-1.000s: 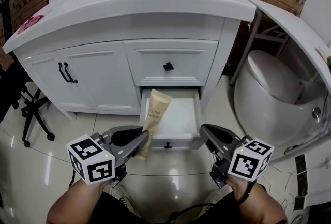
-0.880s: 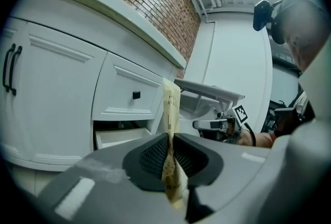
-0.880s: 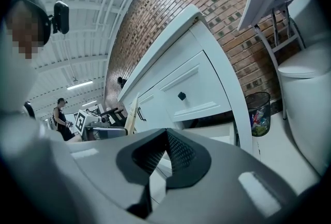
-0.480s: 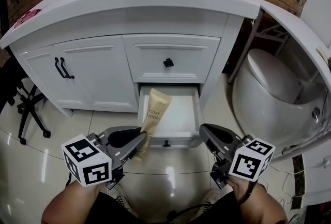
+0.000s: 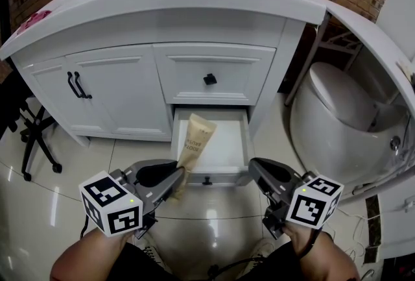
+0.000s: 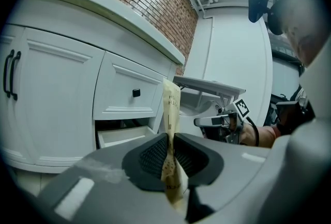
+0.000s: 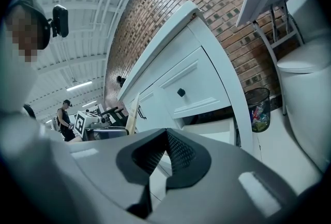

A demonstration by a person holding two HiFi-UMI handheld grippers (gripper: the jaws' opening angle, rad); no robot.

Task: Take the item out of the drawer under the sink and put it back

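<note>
Step in hand, as judged: the return leg. The left gripper [image 5: 178, 176] is clamped on the crimped end of a tan tube [image 5: 196, 140], its jaws having just eased a little wider with the tube between the pads, and the tube rises over the front left corner of the open lower drawer [image 5: 228, 143] of the white vanity [image 5: 117, 98]. The right gripper [image 5: 256, 166] hangs just off the drawer's front right corner, jaws together on nothing. The next move calls for tipping the tube down flat onto the drawer floor before full release; dark print runs along the tube, but it cannot be read.
</note>
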